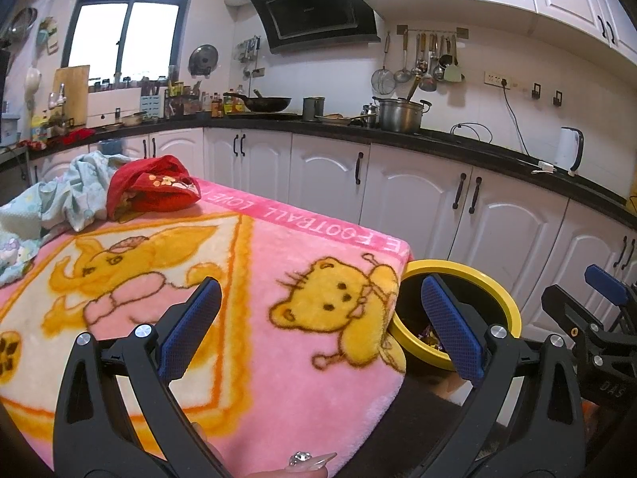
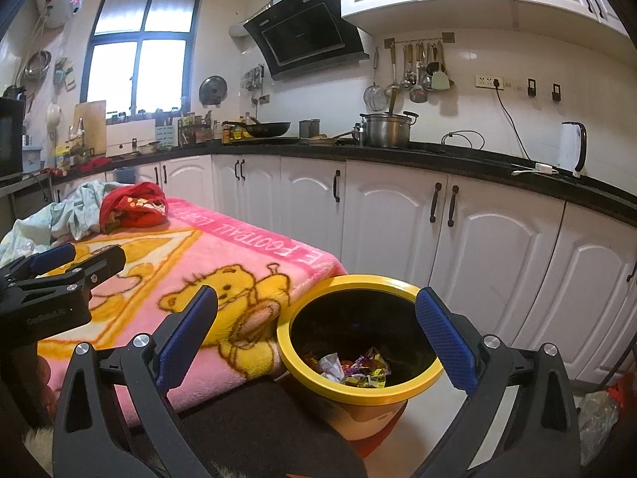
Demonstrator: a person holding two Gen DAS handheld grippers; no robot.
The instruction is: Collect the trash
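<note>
L gripper [image 1: 322, 328] spread wide, empty, over pink bear blanket [image 1: 254, 263]. R gripper [image 2: 316, 336] spread too, empty, above yellow-rimmed trash bin [image 2: 360, 388]; crumpled wrappers [image 2: 358, 366] lie inside, beside blanket edge. Red cloth [image 1: 153, 187] farther back.

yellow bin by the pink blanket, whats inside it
The yellow bin holds crumpled wrappers lying at the bottom: white, purple and reddish pieces. Its dark inner wall hides whatever lies beneath that top layer. Both grippers hover open and empty.
</note>
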